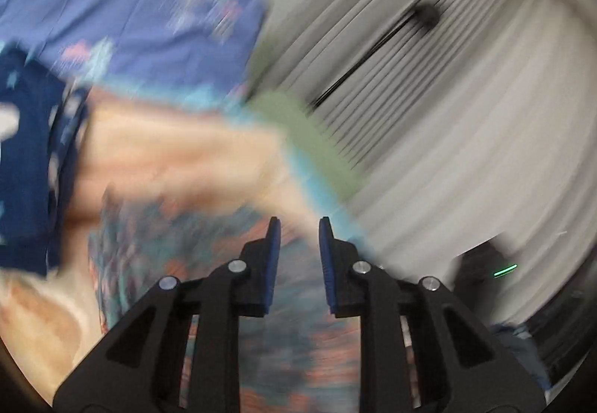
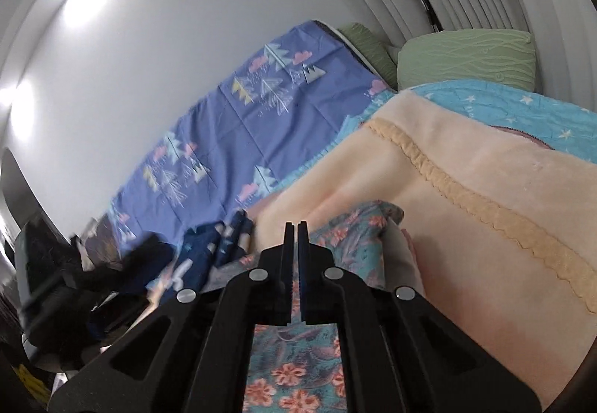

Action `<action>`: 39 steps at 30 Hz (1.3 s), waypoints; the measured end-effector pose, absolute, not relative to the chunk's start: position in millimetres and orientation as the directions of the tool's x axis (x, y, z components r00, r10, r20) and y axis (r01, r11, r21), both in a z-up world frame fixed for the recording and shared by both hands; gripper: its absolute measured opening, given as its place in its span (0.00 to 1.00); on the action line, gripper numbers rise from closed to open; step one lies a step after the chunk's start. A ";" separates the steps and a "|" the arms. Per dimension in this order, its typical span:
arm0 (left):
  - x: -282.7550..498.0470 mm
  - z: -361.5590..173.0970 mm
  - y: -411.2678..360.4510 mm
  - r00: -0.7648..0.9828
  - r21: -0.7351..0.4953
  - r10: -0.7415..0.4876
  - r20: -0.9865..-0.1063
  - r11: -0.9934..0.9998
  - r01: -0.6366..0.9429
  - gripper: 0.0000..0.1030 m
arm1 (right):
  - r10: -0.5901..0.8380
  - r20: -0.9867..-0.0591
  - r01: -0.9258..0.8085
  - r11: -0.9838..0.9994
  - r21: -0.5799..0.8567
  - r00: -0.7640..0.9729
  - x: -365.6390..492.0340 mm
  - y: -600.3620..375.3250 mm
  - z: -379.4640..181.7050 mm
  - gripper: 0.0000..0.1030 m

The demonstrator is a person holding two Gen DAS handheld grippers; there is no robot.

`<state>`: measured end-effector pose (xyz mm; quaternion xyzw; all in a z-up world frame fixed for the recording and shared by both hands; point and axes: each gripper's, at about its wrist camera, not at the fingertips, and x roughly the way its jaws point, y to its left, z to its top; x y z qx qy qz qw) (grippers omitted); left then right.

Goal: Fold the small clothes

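A teal garment with orange flowers (image 2: 294, 364) lies on a peach blanket (image 2: 466, 196) under my right gripper (image 2: 296, 226), whose jaws are closed together over it; whether cloth is pinched between them is hidden. The left wrist view is blurred by motion. There my left gripper (image 1: 298, 226) is open and empty above the same floral garment (image 1: 209, 248). A dark blue patterned garment (image 2: 212, 248) lies crumpled left of the floral one, and it also shows at the left edge of the left wrist view (image 1: 26, 170).
The bed has a purple sheet with tree prints (image 2: 231, 121), a light blue star quilt (image 2: 503, 106) and green pillows (image 2: 466, 58) at the far end. A white wall (image 2: 168, 21) runs along the bed. Pleated curtains (image 1: 466, 95) hang behind. Dark objects (image 2: 56, 282) sit at lower left.
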<state>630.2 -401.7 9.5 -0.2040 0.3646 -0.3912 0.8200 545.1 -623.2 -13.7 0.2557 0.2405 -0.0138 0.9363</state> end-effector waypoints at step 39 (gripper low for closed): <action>438.8 39.8 -208.0 0.661 -0.363 -0.519 -0.543 0.854 0.372 0.77 | -0.048 -0.533 0.199 0.953 0.230 0.845 398.2 -429.0 -2.6 0.86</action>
